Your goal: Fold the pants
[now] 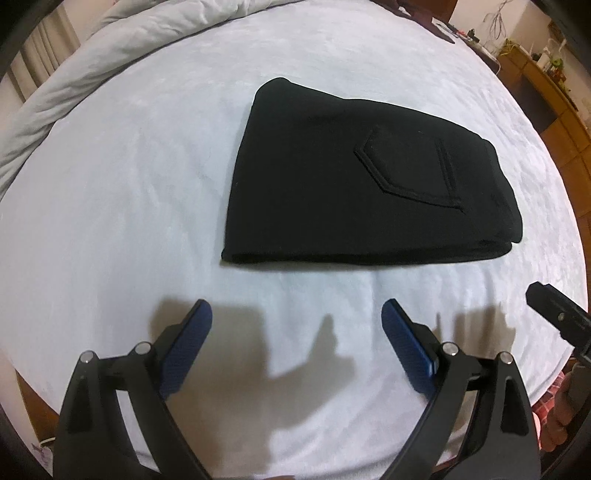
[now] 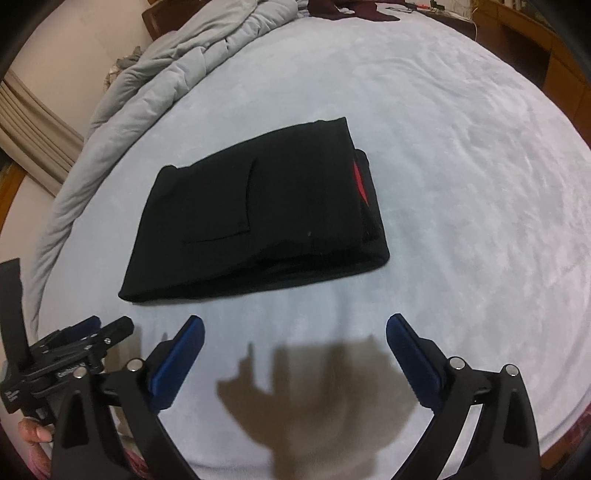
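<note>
Black pants (image 1: 354,177) lie folded into a compact stack on the pale bed sheet (image 1: 110,206), a back pocket facing up. In the right wrist view the pants (image 2: 258,214) show a red label at their right edge. My left gripper (image 1: 296,314) hovers open over bare sheet, short of the stack's near edge, nothing between its blue pads. My right gripper (image 2: 294,328) is likewise open and empty, near the stack's front edge. The right gripper's black tip shows at the right edge of the left wrist view, and the left gripper (image 2: 96,330) appears at lower left in the right wrist view.
A rumpled grey duvet (image 2: 155,74) is bunched along the far left side of the bed. Wooden furniture (image 1: 546,85) with small items stands beyond the bed at the right. A hand (image 2: 33,435) grips the left tool. Dark cloth (image 2: 351,11) lies at the bed's far end.
</note>
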`<state>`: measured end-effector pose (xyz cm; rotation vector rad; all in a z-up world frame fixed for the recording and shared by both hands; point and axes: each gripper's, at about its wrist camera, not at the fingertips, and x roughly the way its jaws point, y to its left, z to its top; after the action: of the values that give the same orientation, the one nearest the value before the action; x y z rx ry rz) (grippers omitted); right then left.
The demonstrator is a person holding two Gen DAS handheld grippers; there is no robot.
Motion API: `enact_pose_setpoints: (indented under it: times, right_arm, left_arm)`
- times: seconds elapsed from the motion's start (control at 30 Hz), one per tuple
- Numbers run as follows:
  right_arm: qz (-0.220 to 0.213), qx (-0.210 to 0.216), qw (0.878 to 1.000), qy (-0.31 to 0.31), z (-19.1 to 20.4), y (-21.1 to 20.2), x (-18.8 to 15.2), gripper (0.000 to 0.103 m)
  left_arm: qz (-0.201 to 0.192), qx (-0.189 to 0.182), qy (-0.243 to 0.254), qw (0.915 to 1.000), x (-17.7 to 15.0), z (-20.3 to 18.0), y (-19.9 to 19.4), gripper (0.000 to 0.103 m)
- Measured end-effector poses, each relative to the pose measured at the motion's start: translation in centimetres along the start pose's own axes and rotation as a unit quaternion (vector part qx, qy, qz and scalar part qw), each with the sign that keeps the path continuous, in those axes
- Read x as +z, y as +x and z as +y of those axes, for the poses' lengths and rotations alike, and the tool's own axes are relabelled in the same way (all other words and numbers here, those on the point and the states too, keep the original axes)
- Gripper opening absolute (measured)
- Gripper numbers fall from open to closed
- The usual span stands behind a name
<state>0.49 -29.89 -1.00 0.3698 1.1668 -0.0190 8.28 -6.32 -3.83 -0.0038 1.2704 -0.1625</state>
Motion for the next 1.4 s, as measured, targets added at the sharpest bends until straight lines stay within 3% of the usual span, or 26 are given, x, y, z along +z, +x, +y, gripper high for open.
enact_pose_setpoints:
  times: [0.23,0.43,0.6,1.4]
  right_arm:
    - [0.030,-0.002,1.000,0.002,0.6,0.0,-0.9,0.099]
    - [0.034,-0.026,0.999,-0.005,1.3,0.1,-1.3,0.099]
    - [0.040,-0.022,0.999,-0.011,1.7,0.4,-1.5,0.099]
    - [0.047,-0.042,0.998,-0.014,1.0,1.0,-1.5,0.099]
  left_arm:
    - [0.003,0.005,0.012,0.9999,-1.5,-0.2,-1.0,0.092]
    - [0.013,0.010,0.021,0.9996,-2.8,-0.8,-1.4,0.092]
    - [0.020,0.005,0.013,0.9997,-3.3,-0.8,-1.5,0.092]
    - [0.021,0.009,0.016,0.9996,-2.4,-0.8,-1.4,0.093]
